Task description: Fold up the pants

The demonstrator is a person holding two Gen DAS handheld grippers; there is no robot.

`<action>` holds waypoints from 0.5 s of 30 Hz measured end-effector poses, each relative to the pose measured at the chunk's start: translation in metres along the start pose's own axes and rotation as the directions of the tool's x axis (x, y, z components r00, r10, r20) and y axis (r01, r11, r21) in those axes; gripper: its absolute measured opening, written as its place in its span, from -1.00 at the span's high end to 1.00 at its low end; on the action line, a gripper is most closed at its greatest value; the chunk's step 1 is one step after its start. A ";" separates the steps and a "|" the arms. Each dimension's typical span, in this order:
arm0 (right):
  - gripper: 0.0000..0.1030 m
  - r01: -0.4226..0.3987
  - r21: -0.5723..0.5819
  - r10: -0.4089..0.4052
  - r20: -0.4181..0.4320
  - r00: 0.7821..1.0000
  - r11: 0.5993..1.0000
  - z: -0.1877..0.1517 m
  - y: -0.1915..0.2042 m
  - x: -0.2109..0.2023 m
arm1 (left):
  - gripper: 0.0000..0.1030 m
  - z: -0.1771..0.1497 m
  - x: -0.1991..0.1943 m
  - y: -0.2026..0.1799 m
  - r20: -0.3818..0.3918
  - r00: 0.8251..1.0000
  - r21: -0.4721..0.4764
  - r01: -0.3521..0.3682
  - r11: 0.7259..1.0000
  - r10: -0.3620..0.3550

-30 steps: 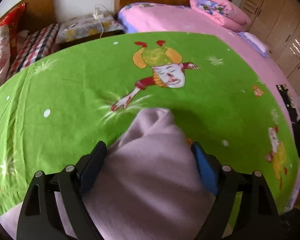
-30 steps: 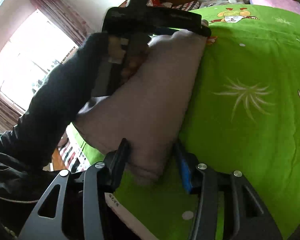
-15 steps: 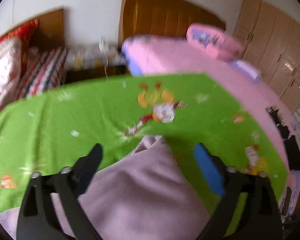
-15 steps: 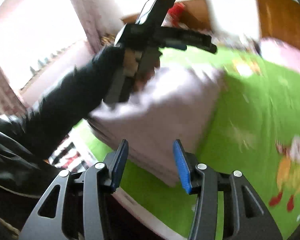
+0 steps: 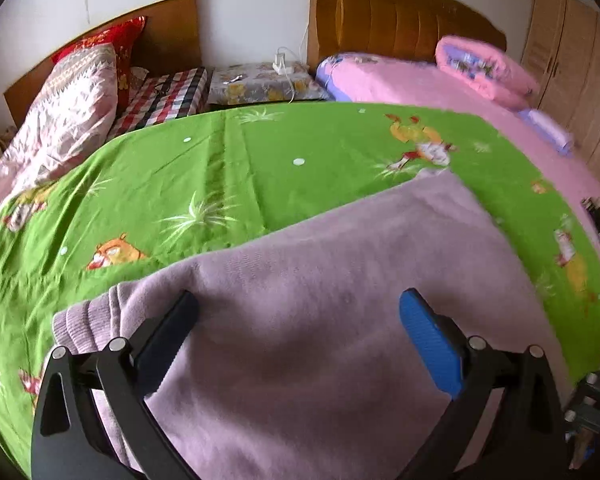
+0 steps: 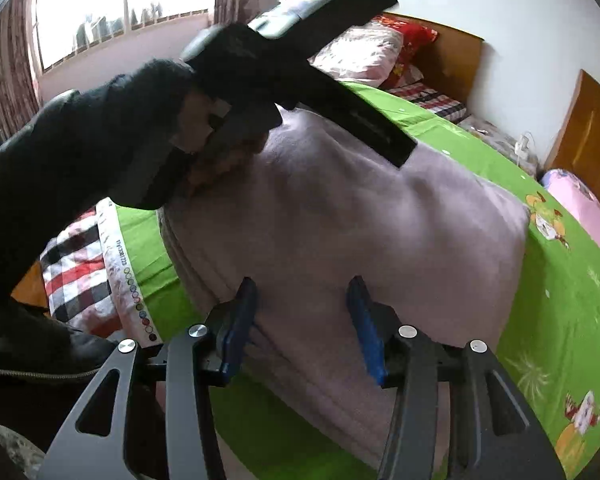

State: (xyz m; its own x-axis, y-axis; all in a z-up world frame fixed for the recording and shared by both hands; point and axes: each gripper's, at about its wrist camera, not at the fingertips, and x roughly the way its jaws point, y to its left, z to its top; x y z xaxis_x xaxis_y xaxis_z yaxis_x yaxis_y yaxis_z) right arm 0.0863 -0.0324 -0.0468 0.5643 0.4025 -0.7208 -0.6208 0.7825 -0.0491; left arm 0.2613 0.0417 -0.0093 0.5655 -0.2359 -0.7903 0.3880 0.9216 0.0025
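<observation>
Pants: your folded, pale lilac knitted pants (image 5: 300,320) are lying as a thick, soft-edged stack on the bright green cartoon-printed bedsheet (image 5: 220,168), close to its near edge; a ribbed band is showing at the stack's left corner in the left wrist view.

Left gripper: your left gripper (image 5: 300,332) is hovering over the stack with its jaws standing as wide as they go; the black pad and the blue pad are well apart, and neither is pressing on the fabric. It is holding nothing.

Right gripper: your right gripper (image 6: 302,320) is sitting at the near side of the stack, jaws about half open. The lilac fabric is showing between the two blue pads, yet I cannot tell whether they are pinching it or only hovering in front of it.

Your left arm: a black sleeve (image 6: 80,148) is reaching across the right wrist view, carrying the other gripper above the far-left part of the stack.

Surroundings: a pink patterned pillow (image 5: 68,112) and a red one behind it are leaning at the head of the bed, a red-and-black checked cloth (image 5: 160,96) is lying beside them, and a pink-covered bed (image 5: 420,84) with a wooden headboard (image 5: 400,16) is standing beyond the green sheet.
</observation>
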 end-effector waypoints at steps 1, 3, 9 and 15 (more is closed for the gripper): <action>0.06 0.000 0.010 0.000 0.009 1.000 1.000 -0.002 0.000 -0.001 | -0.97 0.000 0.004 -0.003 -0.013 1.000 0.020 -0.026 0.999 0.026; 0.06 0.001 0.029 -0.002 0.043 0.999 1.000 -0.007 -0.001 0.004 | -0.97 -0.003 0.005 -0.009 -0.019 0.997 0.054 -0.071 0.996 0.072; -0.06 -0.064 0.155 0.058 0.041 0.997 0.986 -0.011 -0.018 -0.020 | -0.96 -0.004 -0.051 0.023 0.181 0.983 -0.123 0.006 0.992 0.017; -0.83 0.037 0.446 -0.166 0.254 0.953 0.894 -0.024 -0.086 -0.132 | -0.97 -0.042 -0.225 0.042 0.585 0.766 -0.305 -0.096 0.948 0.266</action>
State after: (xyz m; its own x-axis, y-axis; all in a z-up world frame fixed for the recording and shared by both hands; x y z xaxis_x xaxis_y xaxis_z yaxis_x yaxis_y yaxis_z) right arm 0.0522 -0.1647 0.0363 0.7787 0.3743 -0.5035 -0.2913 0.9265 0.2381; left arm 0.1202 0.1468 0.1426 0.9623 -0.1158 -0.2460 0.0914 0.9899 -0.1085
